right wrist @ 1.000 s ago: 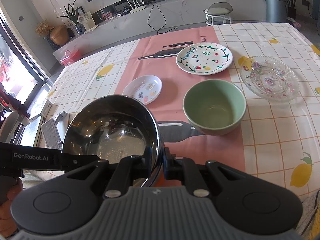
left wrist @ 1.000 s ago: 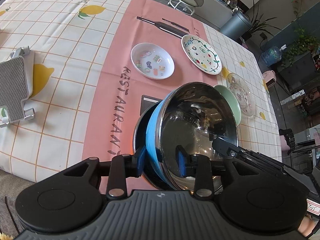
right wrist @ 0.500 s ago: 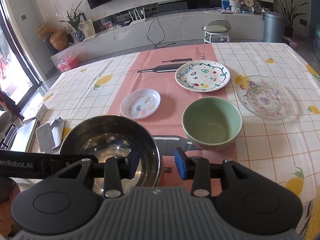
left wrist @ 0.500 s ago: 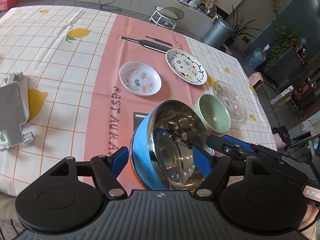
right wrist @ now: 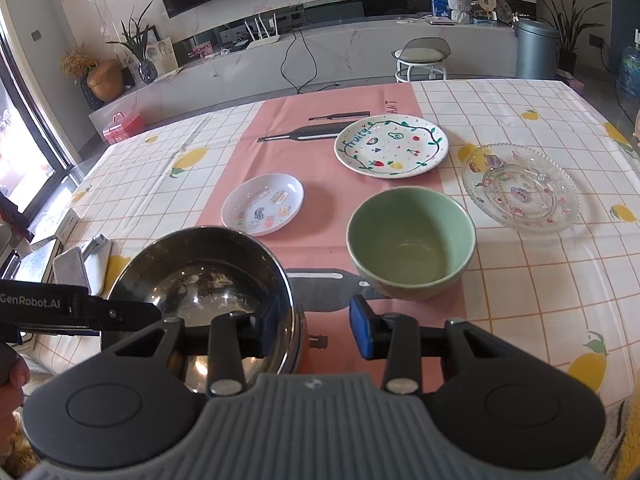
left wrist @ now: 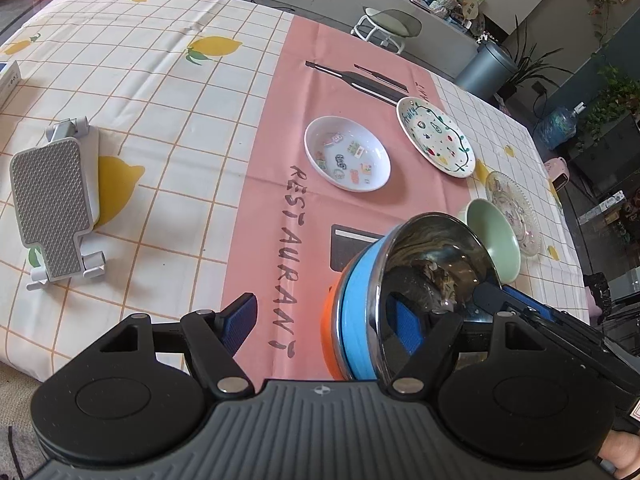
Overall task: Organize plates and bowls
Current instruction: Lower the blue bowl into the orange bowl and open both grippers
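A steel bowl with a blue outside (left wrist: 424,280) (right wrist: 200,280) sits nested on an orange bowl (left wrist: 329,340) at the table's near edge. My left gripper (left wrist: 324,320) is open, its jaws spread around the bowl's near rim, touching nothing. My right gripper (right wrist: 314,326) is open, one finger inside the steel bowl, the other outside its rim. A green bowl (right wrist: 410,242) (left wrist: 494,236) stands just right of the stack. Beyond lie a small white sticker dish (right wrist: 262,204) (left wrist: 346,154), a "Fruity" plate (right wrist: 390,146) (left wrist: 436,138) and a glass plate (right wrist: 520,188) (left wrist: 512,212).
A grey phone stand (left wrist: 56,204) (right wrist: 80,266) lies on the tablecloth at the left. A stool (right wrist: 420,58) and a bin (right wrist: 534,48) stand beyond the table's far edge. A white box (left wrist: 8,78) sits at the far left.
Both grippers opened and let go of the steel bowl. The left gripper's jaws spread wide and it shifted left and back. The bowl now rests on the orange bowl.
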`<state>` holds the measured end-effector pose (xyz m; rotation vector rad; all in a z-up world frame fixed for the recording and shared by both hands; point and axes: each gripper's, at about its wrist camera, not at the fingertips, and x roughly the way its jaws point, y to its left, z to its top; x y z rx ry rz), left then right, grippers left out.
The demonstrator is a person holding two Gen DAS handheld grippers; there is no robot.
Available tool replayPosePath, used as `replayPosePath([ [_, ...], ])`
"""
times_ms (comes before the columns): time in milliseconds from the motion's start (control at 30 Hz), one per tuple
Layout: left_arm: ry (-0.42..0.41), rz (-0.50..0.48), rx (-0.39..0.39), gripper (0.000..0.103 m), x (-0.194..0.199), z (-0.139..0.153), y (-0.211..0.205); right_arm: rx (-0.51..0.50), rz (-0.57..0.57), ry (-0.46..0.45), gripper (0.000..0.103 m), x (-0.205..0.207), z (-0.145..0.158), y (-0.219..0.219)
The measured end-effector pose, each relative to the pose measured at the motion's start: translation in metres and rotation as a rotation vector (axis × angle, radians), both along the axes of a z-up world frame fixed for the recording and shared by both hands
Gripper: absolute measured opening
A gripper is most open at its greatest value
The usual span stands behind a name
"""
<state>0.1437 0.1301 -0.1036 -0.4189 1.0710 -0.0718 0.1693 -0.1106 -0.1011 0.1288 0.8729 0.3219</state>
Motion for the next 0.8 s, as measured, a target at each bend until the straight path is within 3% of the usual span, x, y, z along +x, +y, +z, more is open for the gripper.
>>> replayPosePath([
  [133, 0.003, 0.029, -0.007, 0.086, 0.006, -0.006, 0.005, 0.022, -0.011, -0.027, 0.039, 0.005, -0.006, 0.003],
  [400, 0.052, 0.041, -0.004, 0.087, 0.015, -0.019, 0.006, 0.048, -0.011, 0.016, 0.039, 0.015, -0.020, 0.006],
  [800, 0.037, 0.040, -0.020, 0.087, 0.018, -0.022, 0.004, 0.103, -0.006, 0.070, 0.039, 0.024, -0.028, 0.007],
])
